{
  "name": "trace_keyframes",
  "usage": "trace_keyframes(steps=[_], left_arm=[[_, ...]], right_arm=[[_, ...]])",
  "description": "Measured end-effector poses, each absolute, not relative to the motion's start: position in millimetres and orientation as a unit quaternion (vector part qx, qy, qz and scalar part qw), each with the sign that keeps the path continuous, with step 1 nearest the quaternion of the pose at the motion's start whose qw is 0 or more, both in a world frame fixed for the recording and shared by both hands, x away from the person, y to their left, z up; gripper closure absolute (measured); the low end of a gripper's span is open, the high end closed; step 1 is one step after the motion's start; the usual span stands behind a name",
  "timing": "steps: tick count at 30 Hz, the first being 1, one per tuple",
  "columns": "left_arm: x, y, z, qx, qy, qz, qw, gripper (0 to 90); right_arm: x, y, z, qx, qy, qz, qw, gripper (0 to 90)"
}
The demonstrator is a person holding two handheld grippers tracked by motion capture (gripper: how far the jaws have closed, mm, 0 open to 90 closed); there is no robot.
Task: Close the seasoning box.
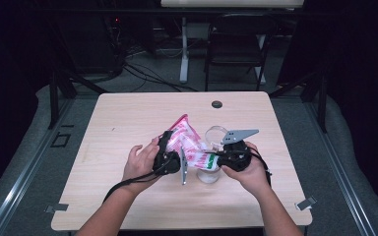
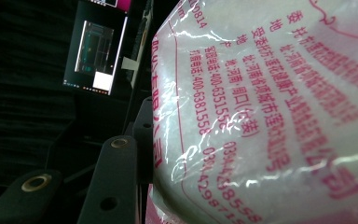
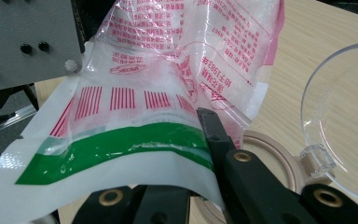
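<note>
A clear plastic bag (image 1: pixel 184 140) with pink print and a green stripe, part full of white grains, hangs tilted between my two grippers. My left gripper (image 1: pixel 170 140) is shut on the bag's (image 2: pixel 270 116) body, which presses against the black finger (image 2: pixel 114 182). My right gripper (image 1: pixel 212 158) is shut on the bag's (image 3: pixel 168 84) green-striped edge, and one finger (image 3: pixel 214 135) lies over the film. Just below the bag's lower end stands a clear jar (image 1: pixel 209 173). Its hinged clear lid (image 3: pixel 345 121) stands open beside the tan-ringed rim (image 3: pixel 270 154).
The wooden table (image 1: pixel 128 123) has a black grommet (image 1: pixel 217 104) near its far edge. A folding chair (image 1: pixel 236 44) and a white desk leg (image 1: pixel 183 49) stand behind it. A lit monitor (image 2: pixel 98 51) hangs in the dark background.
</note>
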State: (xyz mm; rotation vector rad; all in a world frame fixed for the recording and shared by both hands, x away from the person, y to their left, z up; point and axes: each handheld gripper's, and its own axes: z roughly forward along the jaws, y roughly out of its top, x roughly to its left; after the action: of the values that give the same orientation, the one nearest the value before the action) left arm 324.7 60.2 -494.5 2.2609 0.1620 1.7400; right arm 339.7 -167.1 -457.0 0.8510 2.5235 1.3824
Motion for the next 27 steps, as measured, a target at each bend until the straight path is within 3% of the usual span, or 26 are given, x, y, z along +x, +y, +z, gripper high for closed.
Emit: trace_keyframes(steps=[27], left_arm=[[320.9,55.4,-494.1,0.778,0.034,0.615,0.126,62.0]], right_arm=[[342.4,-169.4,-461.6,0.289,0.843,0.446,0.077,90.0]])
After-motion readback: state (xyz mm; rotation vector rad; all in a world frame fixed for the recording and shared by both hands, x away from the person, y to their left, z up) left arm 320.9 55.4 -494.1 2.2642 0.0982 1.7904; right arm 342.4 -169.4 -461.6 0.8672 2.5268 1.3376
